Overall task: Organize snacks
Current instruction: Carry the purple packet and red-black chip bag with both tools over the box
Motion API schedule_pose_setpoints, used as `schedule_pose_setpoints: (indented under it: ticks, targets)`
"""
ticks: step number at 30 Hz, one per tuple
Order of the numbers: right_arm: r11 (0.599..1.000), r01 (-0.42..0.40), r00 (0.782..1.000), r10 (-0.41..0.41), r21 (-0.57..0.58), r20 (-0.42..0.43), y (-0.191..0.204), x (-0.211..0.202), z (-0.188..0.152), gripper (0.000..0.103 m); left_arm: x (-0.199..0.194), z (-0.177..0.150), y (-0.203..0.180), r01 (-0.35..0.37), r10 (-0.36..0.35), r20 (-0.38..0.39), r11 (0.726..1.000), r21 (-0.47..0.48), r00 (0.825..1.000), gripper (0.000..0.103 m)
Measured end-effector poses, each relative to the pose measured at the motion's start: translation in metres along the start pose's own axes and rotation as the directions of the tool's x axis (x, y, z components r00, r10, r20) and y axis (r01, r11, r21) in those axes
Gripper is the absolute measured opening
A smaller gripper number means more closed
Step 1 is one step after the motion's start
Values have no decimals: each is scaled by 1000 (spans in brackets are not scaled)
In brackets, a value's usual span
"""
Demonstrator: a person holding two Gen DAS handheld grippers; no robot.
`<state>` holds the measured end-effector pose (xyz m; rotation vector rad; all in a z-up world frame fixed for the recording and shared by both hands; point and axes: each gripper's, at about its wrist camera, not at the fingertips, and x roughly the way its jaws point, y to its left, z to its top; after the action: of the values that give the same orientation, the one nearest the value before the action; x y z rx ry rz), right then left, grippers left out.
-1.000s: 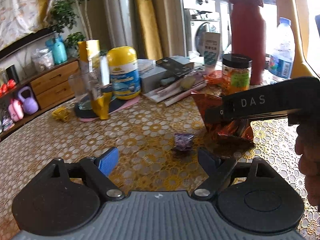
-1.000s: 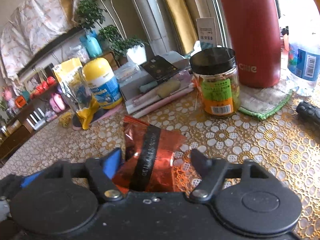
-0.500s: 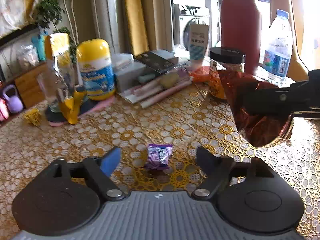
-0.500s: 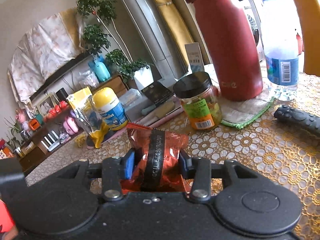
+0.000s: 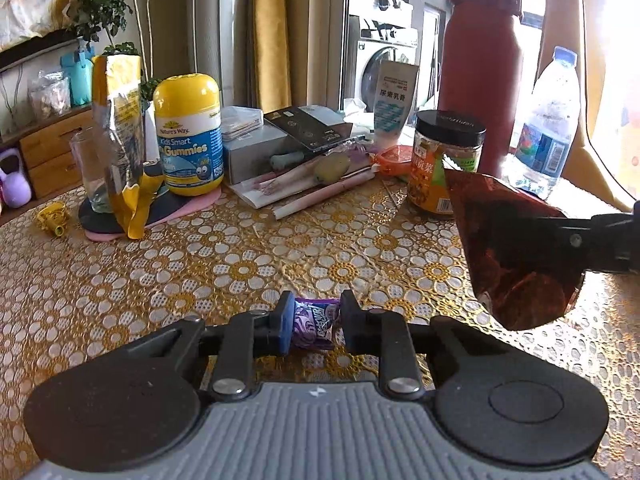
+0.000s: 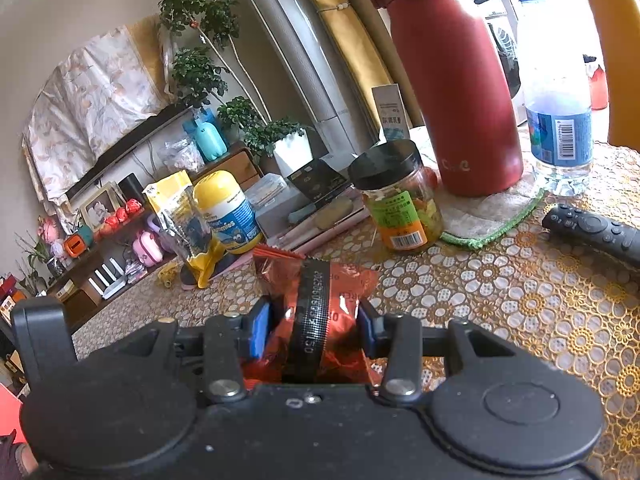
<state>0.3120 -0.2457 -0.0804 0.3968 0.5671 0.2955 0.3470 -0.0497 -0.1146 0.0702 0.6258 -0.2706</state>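
A small purple candy [image 5: 314, 322] sits between the pads of my left gripper [image 5: 314, 312], low over the floral tablecloth [image 5: 240, 264]. The jaws are closing and both pads press on the wrapper. My right gripper [image 6: 314, 320] is shut on a red foil snack bag [image 6: 320, 288], gripping it across its black band. In the left wrist view the same bag [image 5: 512, 256] hangs above the table at the right, with one black right-gripper finger across it.
At the back stand a yellow gummies bottle [image 5: 188, 136], a yellow pouch in a glass [image 5: 120, 120], a grey box with papers [image 5: 256, 148], a black-lidded jar [image 5: 444, 160], a red flask [image 5: 480, 60] and a water bottle [image 5: 548, 128]. A remote [image 6: 592, 232] lies at the right.
My left jaws went from wide open to closed on the purple candy. My right gripper closed on the red bag and raised it off the table.
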Motion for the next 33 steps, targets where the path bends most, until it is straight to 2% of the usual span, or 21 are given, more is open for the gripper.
schedule_pose_setpoints:
  ticks: [8,13,33]
  targets:
    - [1000,-7,1000,7,-13,-2,6,-10,-5,42,-45,-4,-6,-53,53,24,999,-3,998,23]
    - [999,-14,1000,14,-36,-7,18,-24,-11,41,-88,-11,-7,-39,41,54,998,-40,998,23]
    - [995,-13,998,7,-99,-56,60,-125,-77,41,-252,-76,-32,-151,157,87,986,-65,984,23]
